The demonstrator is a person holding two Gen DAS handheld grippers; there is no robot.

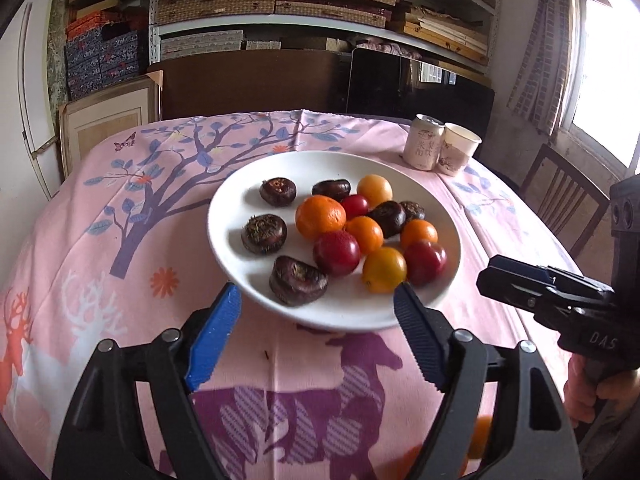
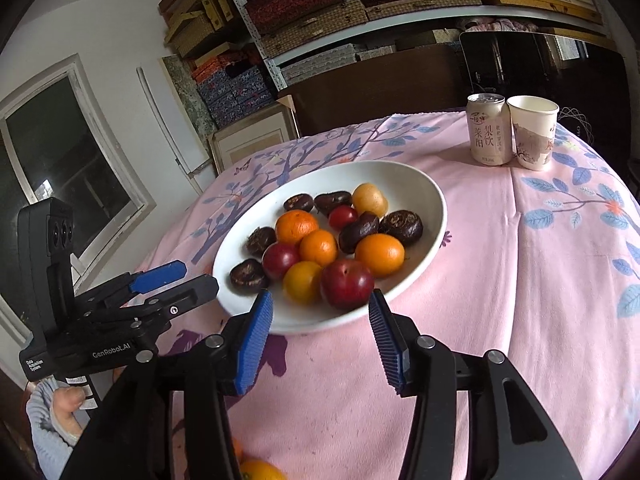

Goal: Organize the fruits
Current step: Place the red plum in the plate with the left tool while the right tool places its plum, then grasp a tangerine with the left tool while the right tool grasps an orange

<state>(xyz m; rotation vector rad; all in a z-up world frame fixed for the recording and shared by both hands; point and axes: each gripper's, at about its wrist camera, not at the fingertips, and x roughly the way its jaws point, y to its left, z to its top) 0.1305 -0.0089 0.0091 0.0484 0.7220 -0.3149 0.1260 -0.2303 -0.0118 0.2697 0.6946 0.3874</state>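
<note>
In your left wrist view, your left gripper [image 1: 318,294] stands wide open and empty at lower centre, just before the white plate [image 1: 240,196] of fruits mid-frame. In your right wrist view, your right gripper [image 2: 320,304] gapes empty below the plate [image 2: 412,176].

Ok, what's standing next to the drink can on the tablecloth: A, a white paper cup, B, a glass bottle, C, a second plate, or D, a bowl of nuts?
A: a white paper cup stands upright right against the drink can, beyond the plate of fruit.
</note>
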